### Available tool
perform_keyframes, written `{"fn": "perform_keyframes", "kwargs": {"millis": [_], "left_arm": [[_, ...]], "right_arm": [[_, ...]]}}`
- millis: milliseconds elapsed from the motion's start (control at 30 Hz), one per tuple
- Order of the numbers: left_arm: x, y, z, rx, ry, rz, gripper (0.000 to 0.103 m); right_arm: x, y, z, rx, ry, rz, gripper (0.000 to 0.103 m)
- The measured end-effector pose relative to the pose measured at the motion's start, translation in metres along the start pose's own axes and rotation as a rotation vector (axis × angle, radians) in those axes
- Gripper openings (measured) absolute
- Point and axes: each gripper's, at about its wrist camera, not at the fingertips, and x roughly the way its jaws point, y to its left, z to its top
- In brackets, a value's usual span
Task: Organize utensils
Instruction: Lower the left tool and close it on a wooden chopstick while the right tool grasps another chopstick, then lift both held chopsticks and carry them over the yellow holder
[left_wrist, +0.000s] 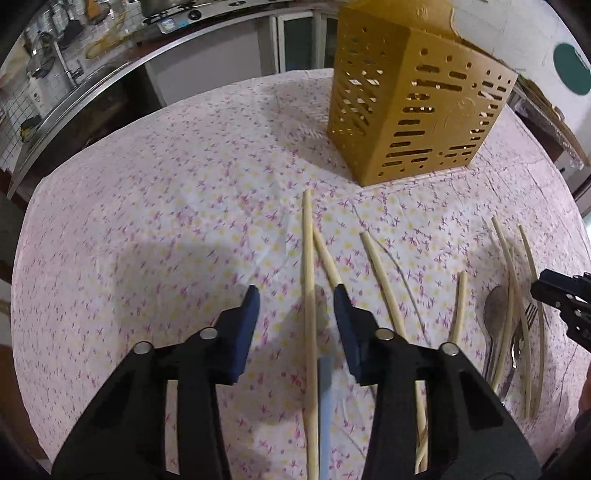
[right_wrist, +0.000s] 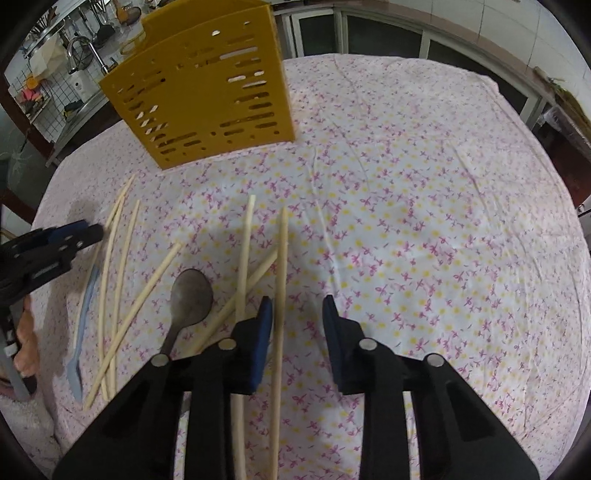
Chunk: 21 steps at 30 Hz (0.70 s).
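Observation:
Several pale chopsticks lie loose on the flowered tablecloth. A yellow perforated utensil holder (left_wrist: 413, 99) stands at the far side; it also shows in the right wrist view (right_wrist: 199, 92). My left gripper (left_wrist: 295, 295) is open above a long chopstick (left_wrist: 309, 314) that runs between its fingers, with a light blue utensil (left_wrist: 325, 406) beside it. My right gripper (right_wrist: 297, 304) is open, a chopstick (right_wrist: 281, 280) lying just inside its left finger. A metal spoon (right_wrist: 190, 299) lies left of it. A fork (left_wrist: 524, 328) and spoon (left_wrist: 495, 317) lie among chopsticks at right.
The tablecloth (right_wrist: 424, 206) is bare on the right half in the right wrist view. A kitchen counter with a sink (left_wrist: 74, 96) runs behind the table. Cabinets and a window line the back.

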Motion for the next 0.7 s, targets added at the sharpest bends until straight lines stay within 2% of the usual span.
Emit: {"fn": "perform_keyframes", "kwargs": {"millis": [100,267,300,400,533,700], "left_arm": [[0.01,-0.001,0.005,-0.005,0.033,0.003,0.017],[0.02,-0.006,0.008,0.017,0.058,0.019,0.014],[0.021,-0.006,0.008,0.017,0.061,0.02,0.014],[0.026,-0.01,0.012,0.036,0.081,0.026,0.012],[0.025,-0.014,0.018,0.062,0.109,0.032,0.008],[0.025,-0.018,0.024,0.054,0.116,0.028,0.005]], "right_arm": [[-0.001,0.001,0.0,-0.001,0.006,0.008,0.022],[0.003,0.003,-0.001,-0.006,0.025,0.007,0.018],[0.004,0.003,-0.001,-0.006,0.024,0.005,0.014],[0.008,0.005,0.002,-0.011,0.036,0.008,0.01],[0.018,0.006,0.005,-0.027,0.069,-0.002,0.009],[0.02,0.004,0.009,-0.015,0.067,0.008,0.006]]}}
